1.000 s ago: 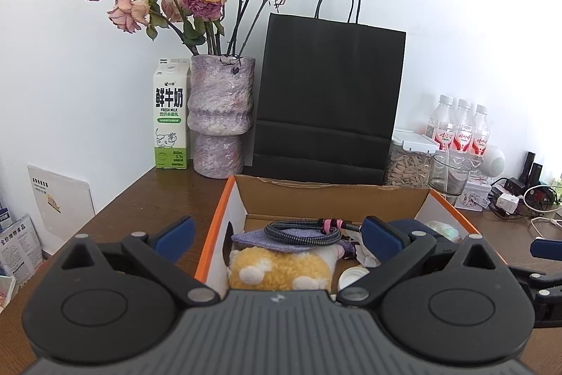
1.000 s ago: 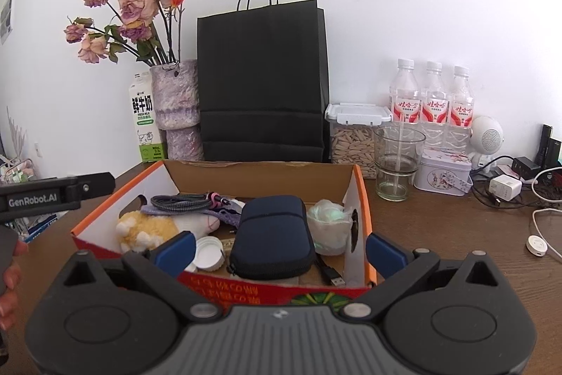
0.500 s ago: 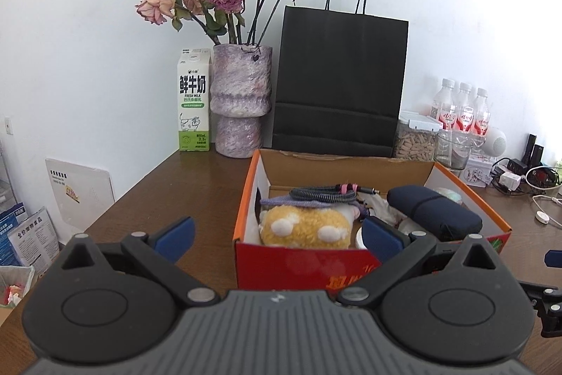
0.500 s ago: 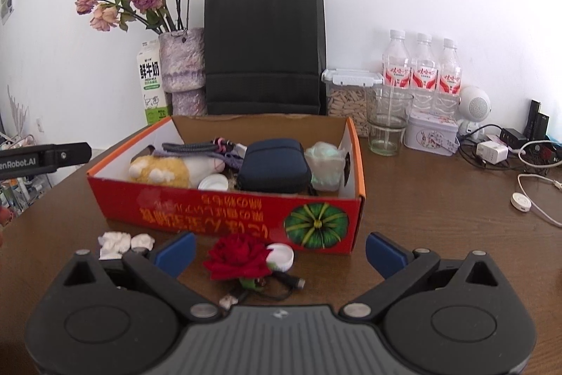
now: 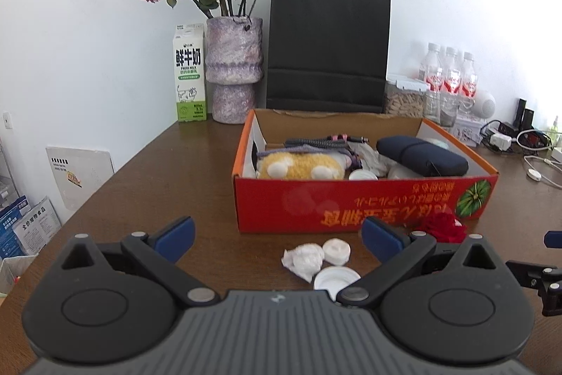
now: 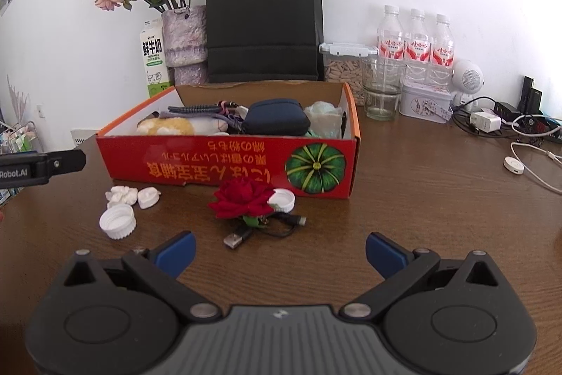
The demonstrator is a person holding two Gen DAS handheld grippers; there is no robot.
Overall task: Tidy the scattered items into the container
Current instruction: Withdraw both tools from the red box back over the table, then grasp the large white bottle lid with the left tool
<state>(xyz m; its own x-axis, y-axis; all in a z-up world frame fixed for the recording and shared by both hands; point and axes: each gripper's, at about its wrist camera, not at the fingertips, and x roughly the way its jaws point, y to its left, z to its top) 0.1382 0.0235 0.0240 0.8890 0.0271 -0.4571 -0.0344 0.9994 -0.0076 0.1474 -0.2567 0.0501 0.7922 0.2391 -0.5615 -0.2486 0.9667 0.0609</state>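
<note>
Well, the dark brown wood-grain table [image 6: 404, 199] carries the red cardboard box with orange rim and a green pumpkin print [image 6: 224, 164], standing ahead of both grippers and apart from them. Inside it lie a fuzzy yellow plush toy [image 5: 298, 166], a navy fabric pouch with rounded corners [image 6: 277, 122], a coiled braided cable [image 5: 316, 142] and a crumpled pale plastic wrap [image 6: 325, 118].

Both tools are empty, fingers spread wide. The left gripper [image 5: 277, 236] hovers low over the table, and just beyond its gap, slightly towards its right finger, sit a crumpled white tissue wad [image 5: 304, 259], a small round white disc-shaped piece [image 5: 337, 250] and a ribbed white plastic bottle cap [image 5: 335, 278], close together, the cap partly hidden by the gripper body. The right gripper [image 6: 279, 250] faces a soft red fabric rose with a green base [image 6: 242, 199], ahead of its left finger and near the box front. A short black USB cable [image 6: 260, 229] lies beneath the rose, its metal plug nearest the gripper, and a second white cap [image 6: 282, 199] touches the bloom's right side.
</note>
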